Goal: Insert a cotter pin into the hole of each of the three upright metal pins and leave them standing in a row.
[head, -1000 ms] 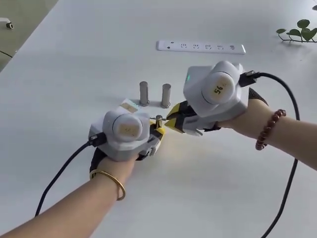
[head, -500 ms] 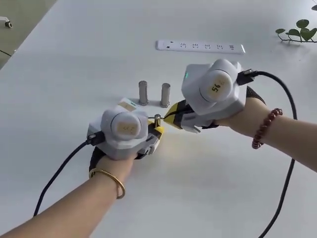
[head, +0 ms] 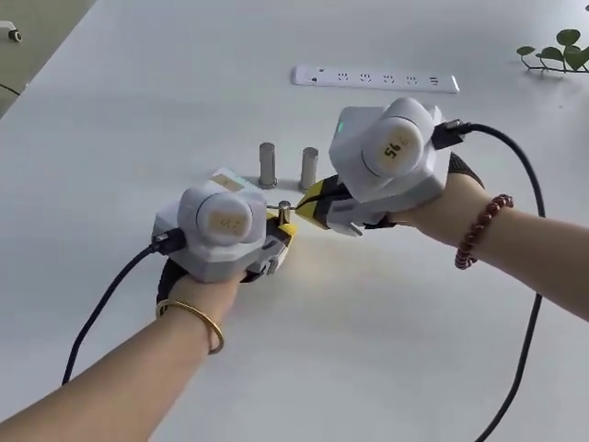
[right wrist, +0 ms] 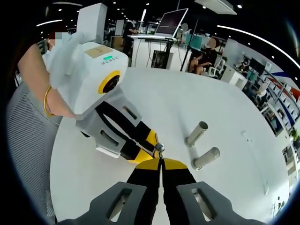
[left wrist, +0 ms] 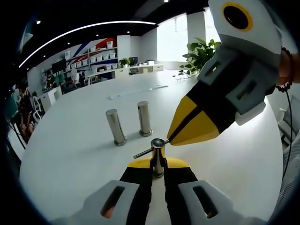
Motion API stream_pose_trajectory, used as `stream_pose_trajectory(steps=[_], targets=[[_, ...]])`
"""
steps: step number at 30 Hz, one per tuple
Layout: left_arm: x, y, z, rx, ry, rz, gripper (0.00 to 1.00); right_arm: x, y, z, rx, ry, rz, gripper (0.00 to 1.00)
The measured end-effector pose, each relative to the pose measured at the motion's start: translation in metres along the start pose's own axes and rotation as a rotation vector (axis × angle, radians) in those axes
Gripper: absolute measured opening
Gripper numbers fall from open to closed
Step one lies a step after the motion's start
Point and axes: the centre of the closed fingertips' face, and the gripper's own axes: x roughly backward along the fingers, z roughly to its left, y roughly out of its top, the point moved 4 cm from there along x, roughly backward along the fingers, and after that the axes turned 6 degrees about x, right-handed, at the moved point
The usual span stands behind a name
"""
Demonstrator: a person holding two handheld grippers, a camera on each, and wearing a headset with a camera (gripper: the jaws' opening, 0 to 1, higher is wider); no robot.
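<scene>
My left gripper (left wrist: 158, 165) is shut on a short steel pin (left wrist: 158, 151) and holds it upright just above the white table (head: 138, 120). A thin cotter pin (left wrist: 143, 153) passes through the hole near the pin's top and sticks out to the left. My right gripper (right wrist: 160, 162) is shut on the cotter pin's (right wrist: 160, 154) other end, its yellow tips right against the held pin (head: 284, 213). Two more steel pins (head: 268, 164) (head: 309, 168) stand upright side by side just behind, with no cotter pin visible in them.
A white power strip (head: 375, 79) lies at the back of the table and a green plant sprig (head: 557, 55) at the far right. Cables trail from both grippers toward the near edge. Desks and people show far behind in the gripper views.
Both grippers, with the pin and cotter pin between them, have shifted a little left and back. The right gripper has closed in on the held pin. The standing pins have not moved.
</scene>
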Motion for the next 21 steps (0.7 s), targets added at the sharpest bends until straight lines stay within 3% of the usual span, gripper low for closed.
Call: stream_pose_trajectory(steps=[10,21], targets=[[0.0,0.0,0.012,0.015,0.012,0.005,0.06,-0.006,0.007,-0.004,-0.003,-0.009,-0.01,0.0],[0.002,0.0,0.01,0.016,0.008,0.0,0.07,-0.007,0.007,-0.006,-0.005,-0.013,-0.011,0.0]])
